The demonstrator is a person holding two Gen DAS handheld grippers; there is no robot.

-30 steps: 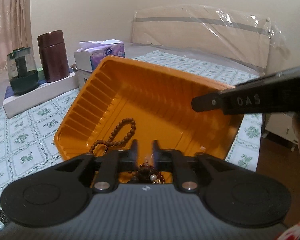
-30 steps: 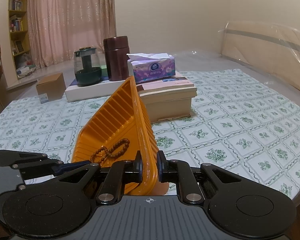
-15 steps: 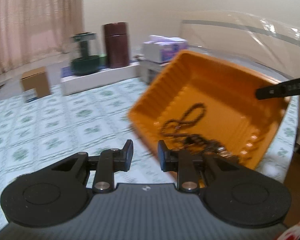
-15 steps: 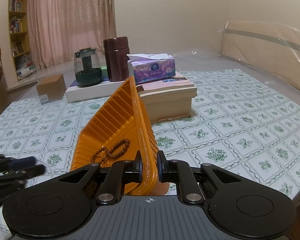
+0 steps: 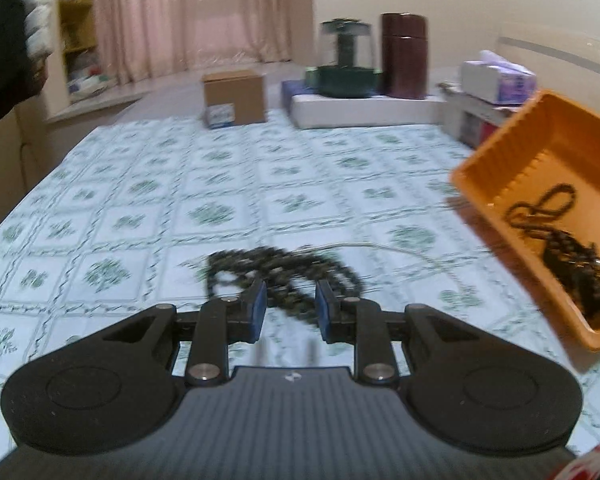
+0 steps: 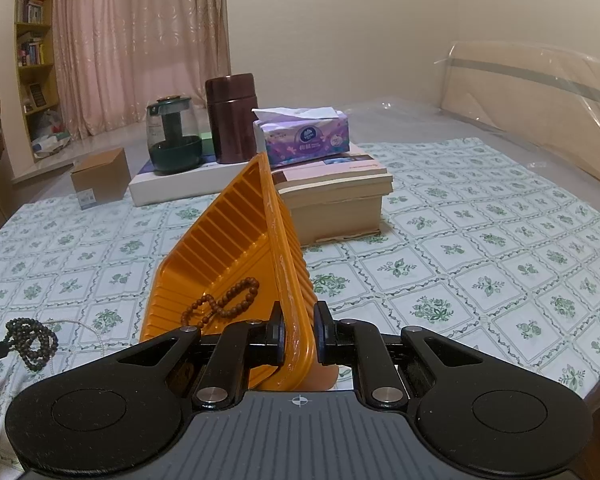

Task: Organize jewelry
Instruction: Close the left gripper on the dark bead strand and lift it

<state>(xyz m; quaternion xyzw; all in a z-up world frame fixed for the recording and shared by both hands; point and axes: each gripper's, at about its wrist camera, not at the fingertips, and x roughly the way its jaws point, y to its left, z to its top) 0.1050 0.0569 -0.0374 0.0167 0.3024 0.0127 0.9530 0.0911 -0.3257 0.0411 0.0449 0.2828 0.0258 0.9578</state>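
My right gripper (image 6: 298, 336) is shut on the near rim of an orange tray (image 6: 228, 224), which it holds tilted up on edge. A brown bead bracelet (image 6: 228, 300) and a dark heap of jewelry (image 5: 576, 276) lie inside the tray (image 5: 540, 152). A dark bead necklace (image 5: 280, 268) lies coiled on the flowered tablecloth left of the tray, with a thin pale chain (image 5: 360, 245) beside it. My left gripper (image 5: 290, 304) hovers just behind the necklace, open, with nothing pressed between its blue pads. The necklace (image 6: 32, 340) also shows at the right wrist view's left edge.
At the table's back stand a cardboard box (image 5: 234, 98), a glass teapot (image 6: 174, 140) and a brown canister (image 6: 232, 118) on a white flat box, and a tissue box (image 6: 304, 136) on stacked books (image 6: 336, 196). A person's dark sleeve (image 5: 4, 40) is far left.
My left gripper has swung left, away from the tray and over to the dark bead necklace on the cloth. The right gripper and the tilted tray have stayed still.
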